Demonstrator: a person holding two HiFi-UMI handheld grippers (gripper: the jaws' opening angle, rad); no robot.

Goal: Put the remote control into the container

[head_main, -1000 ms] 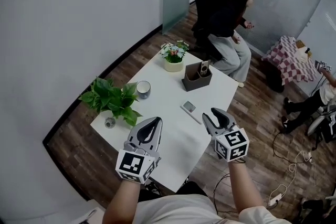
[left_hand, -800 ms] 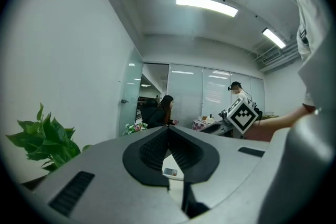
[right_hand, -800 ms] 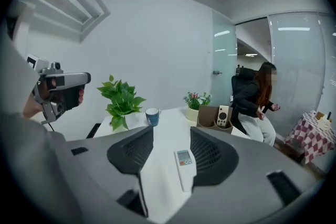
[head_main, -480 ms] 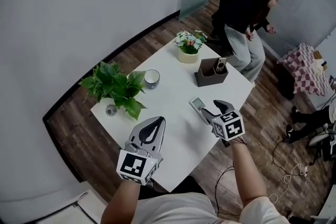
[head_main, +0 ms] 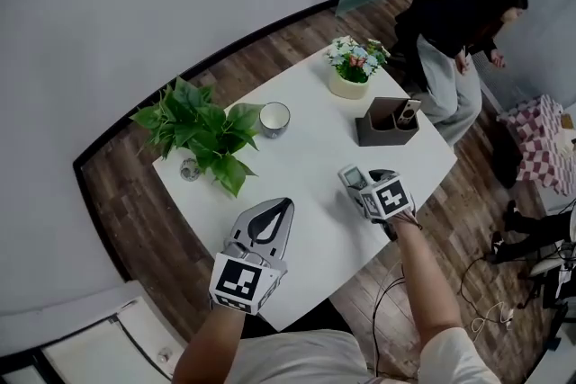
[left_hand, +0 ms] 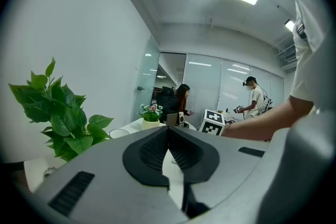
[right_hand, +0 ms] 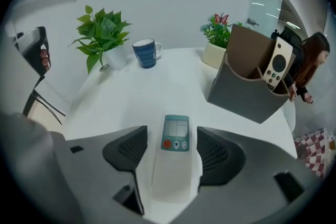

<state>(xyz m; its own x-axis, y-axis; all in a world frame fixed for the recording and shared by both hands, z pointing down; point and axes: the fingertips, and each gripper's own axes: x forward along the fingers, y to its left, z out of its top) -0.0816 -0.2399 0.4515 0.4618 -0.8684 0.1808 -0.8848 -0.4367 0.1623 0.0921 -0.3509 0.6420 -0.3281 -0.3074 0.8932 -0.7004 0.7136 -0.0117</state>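
Note:
A white remote control [right_hand: 175, 157] with a teal screen end lies flat on the white table [head_main: 297, 148]. My right gripper [right_hand: 173, 144] has come down around it, one jaw on each side. Those jaws are opening and the pads stand clear of the remote's sides. From the head view the remote [head_main: 352, 178] peeks out just ahead of the right gripper [head_main: 362, 184]. The grey container [right_hand: 247, 94] stands beyond it to the right, seen from above as the container [head_main: 385, 130], with another remote [right_hand: 277, 65] upright inside. My left gripper [head_main: 274, 220] hovers shut and empty near the table's front.
A leafy potted plant [head_main: 202, 135] and a small jar [head_main: 189, 168] sit at the table's left. A blue mug [head_main: 274, 118] and a flower pot [head_main: 353, 67] stand at the back. A person [head_main: 459, 31] sits just past the table's far corner.
My right gripper moved forward and down onto the remote and its jaws spread wide around it. The left gripper stayed put, shut. The head view swung left.

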